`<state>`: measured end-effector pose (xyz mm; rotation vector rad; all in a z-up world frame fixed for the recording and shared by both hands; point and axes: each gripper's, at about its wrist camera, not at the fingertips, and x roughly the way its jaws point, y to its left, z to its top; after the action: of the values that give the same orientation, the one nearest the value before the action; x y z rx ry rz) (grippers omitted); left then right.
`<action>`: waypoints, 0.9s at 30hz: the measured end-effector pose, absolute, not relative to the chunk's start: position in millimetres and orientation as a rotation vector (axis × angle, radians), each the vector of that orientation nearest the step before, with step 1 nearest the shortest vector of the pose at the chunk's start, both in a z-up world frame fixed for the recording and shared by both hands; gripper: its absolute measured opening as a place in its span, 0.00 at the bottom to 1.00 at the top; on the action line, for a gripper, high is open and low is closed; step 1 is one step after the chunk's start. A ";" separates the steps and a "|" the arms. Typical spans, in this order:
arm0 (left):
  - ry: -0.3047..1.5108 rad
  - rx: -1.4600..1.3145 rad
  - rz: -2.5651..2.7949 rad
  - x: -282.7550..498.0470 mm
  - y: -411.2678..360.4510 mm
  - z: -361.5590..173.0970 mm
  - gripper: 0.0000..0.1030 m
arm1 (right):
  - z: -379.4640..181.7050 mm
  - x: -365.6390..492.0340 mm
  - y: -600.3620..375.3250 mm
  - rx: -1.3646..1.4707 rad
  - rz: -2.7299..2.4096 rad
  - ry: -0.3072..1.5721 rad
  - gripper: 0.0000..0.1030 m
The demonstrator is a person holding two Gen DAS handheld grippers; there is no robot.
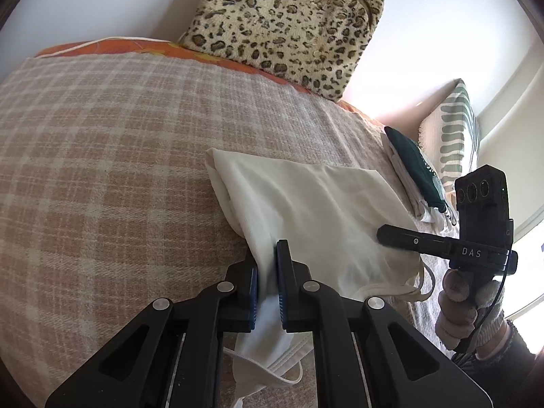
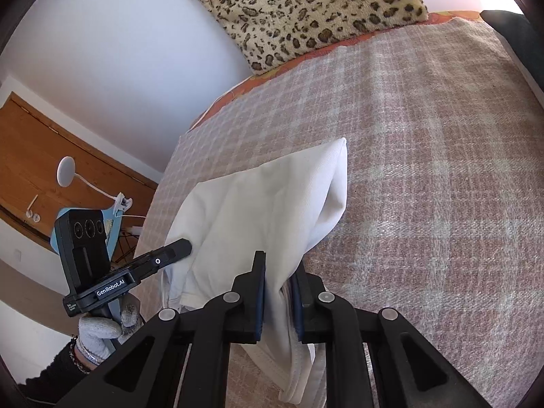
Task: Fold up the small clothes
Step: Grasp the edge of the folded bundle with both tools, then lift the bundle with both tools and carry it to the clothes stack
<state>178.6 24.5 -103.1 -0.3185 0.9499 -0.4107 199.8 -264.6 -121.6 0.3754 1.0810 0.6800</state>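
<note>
Both claws pinch the same piece of clothing. Seen from its own camera, the left gripper (image 1: 267, 284), a black two-finger tool with blue pads, has its pads pressed onto the near edge of a folded cream-white cotton garment (image 1: 306, 204), with a bunch of cloth squeezed between them. The right gripper (image 2: 278, 294) does likewise on the opposite near edge of that garment (image 2: 258, 204) — ribbed hem and thin straps hang loose below the fingers.

The garment lies on a bed covered by a pink-and-cream checked woven blanket (image 1: 102, 153), its far part resting flat and its near edge gathered up in the two grips. No basket or box is in view. Beyond the garment, near the blanket's edge, sits a small stack of folded clothes (image 1: 416, 176) with a dark green piece on top and white ones under it. A leopard-print plush cushion (image 1: 289, 23) leans against the white wall at the head of the bed, and a green-and-white striped cushion (image 1: 455, 129) stands farther along.

Each tool is held by a hand in a light knitted glove with grey fingertips — the right hand (image 1: 465, 309) grips its handle from below, and the left hand (image 2: 102, 331) does the same, with a dark sleeve behind it. Both tools slant downward toward the bed.
</note>
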 end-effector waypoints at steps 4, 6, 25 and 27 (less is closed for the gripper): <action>0.927 -0.290 -0.403 176.0 19.8 -97.1 0.07 | -113.1 196.4 -262.2 0.329 0.671 1.043 0.11; 0.908 -0.265 -0.404 173.7 15.2 -91.3 0.07 | -108.8 194.8 -261.0 0.316 0.672 1.022 0.11; 0.869 -0.299 -0.431 172.6 14.8 -73.5 0.04 | -98.9 184.6 -257.4 0.222 0.633 0.977 0.10; 0.908 -0.384 -0.439 179.4 27.7 -81.2 0.10 | -104.3 187.2 -262.0 0.241 0.633 1.000 0.10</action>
<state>179.4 27.7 -81.2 -0.3836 0.9081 -0.4390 187.2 -262.0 -104.3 0.2408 0.9998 0.6330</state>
